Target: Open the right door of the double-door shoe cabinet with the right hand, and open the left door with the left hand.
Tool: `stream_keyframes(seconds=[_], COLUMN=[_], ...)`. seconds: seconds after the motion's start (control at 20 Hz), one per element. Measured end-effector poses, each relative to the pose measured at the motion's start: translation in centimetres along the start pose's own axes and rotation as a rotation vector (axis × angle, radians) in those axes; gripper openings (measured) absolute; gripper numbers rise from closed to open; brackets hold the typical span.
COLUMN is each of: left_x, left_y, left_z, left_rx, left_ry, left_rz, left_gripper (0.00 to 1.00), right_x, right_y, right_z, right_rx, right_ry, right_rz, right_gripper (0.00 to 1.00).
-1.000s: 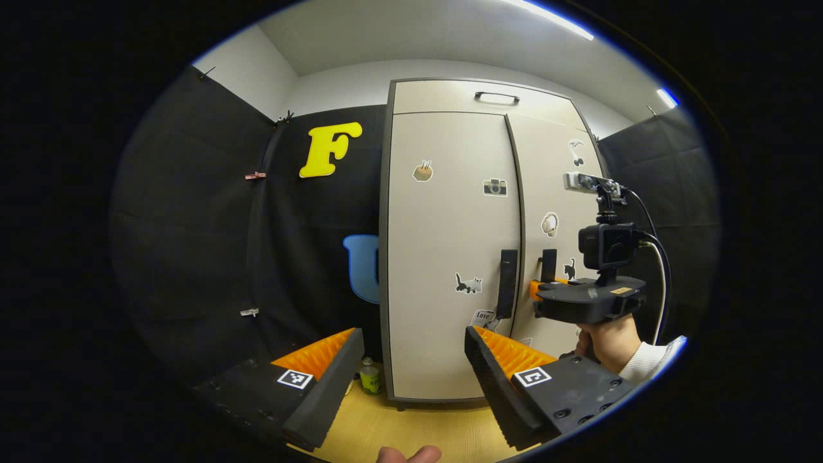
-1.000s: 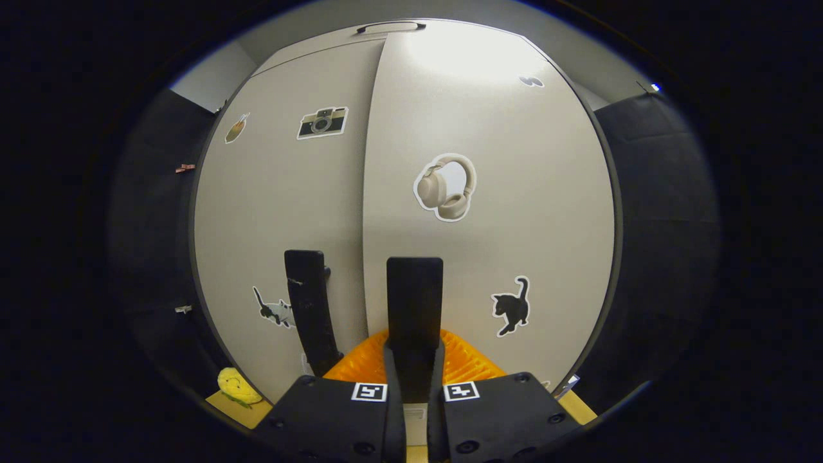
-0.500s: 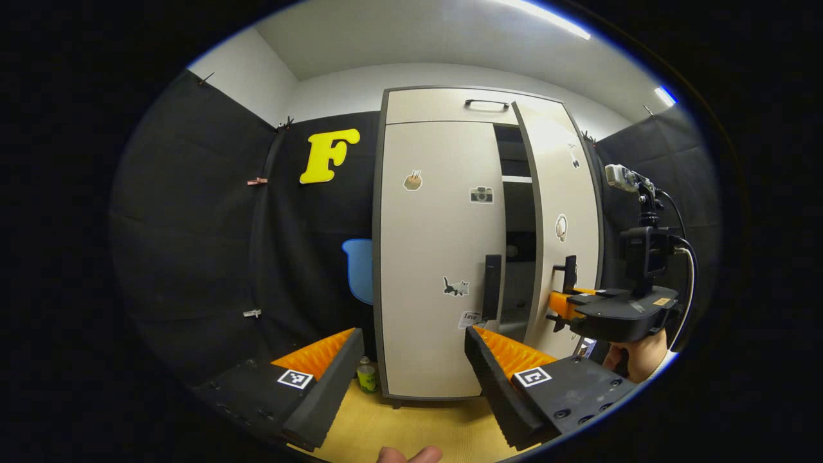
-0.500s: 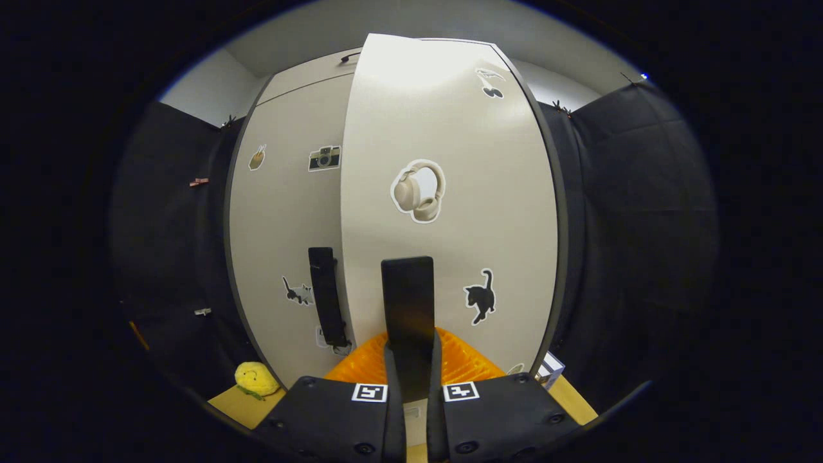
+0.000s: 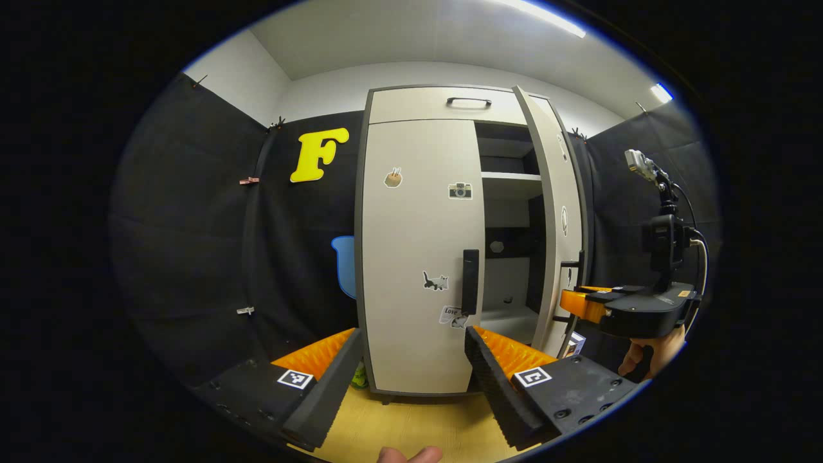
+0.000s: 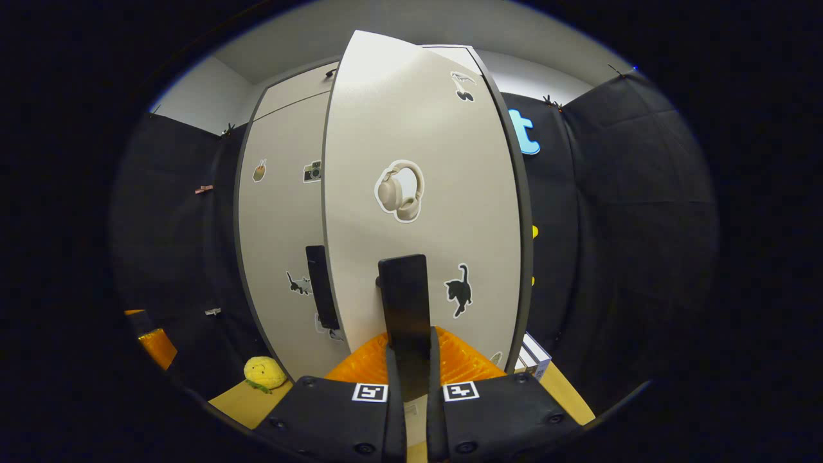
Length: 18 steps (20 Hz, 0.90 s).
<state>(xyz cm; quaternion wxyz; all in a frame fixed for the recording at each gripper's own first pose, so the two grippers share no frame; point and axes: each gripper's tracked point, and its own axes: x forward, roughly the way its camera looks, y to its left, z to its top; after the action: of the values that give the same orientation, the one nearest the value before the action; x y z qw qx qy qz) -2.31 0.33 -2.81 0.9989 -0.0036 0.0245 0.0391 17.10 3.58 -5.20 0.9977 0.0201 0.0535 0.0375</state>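
Note:
The beige shoe cabinet's right door [image 6: 424, 193] stands swung outward, showing shelves [image 5: 511, 177] inside. My right gripper [image 6: 409, 360] is shut on that door's dark upright handle [image 6: 404, 302]; from the left gripper view it [image 5: 578, 302] hangs at the door's edge, held by a hand [image 5: 646, 357]. The left door [image 5: 421, 257] is closed, with its dark handle [image 5: 470, 281] near its right edge. My left gripper [image 5: 411, 347] is open and holds nothing, a short way in front of the left door and below its handle.
A small green bottle [image 5: 357, 376] and a yellow plush toy [image 6: 263, 373] lie by the cabinet's left foot. A white box [image 6: 532, 355] sits at its right foot. A top compartment with a handle [image 5: 469, 101] tops the cabinet. Wooden floor [image 5: 411, 424] lies in front.
The right door has swung from closed to wide open with my right gripper shut on its handle, moving right and back. My left gripper has stayed open, shifting slightly right.

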Motion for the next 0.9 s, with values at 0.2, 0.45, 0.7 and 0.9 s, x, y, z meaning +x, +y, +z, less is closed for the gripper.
stream_keyframes(seconds=[0.2,0.45,0.7,0.9], left_x=[0.1,0.4,0.8,1.0], left_y=[-1.3,-3.1,-4.7,-6.3], left_z=[0.7,0.9,0.6,0.6], left_rx=[-0.008,-0.003,-0.006,0.001], left_ry=[-0.022,-0.026,-0.017,-0.007], left_rz=[-0.012,-0.049,-0.083,-0.087], left_gripper=[0.98,0.98,0.98,0.98], right_x=[-0.7,-1.4,-2.1,-2.6], right_y=[-0.7,-1.7,-2.7,-3.3], right_z=[0.1,0.2,0.2,0.1], right_rx=[0.015,0.022,0.019,0.027], right_ry=[0.008,0.003,0.014,0.024], right_rz=[-0.011,-0.031,-0.040,-0.022], right_gripper=[0.16,0.16,0.16,0.16])
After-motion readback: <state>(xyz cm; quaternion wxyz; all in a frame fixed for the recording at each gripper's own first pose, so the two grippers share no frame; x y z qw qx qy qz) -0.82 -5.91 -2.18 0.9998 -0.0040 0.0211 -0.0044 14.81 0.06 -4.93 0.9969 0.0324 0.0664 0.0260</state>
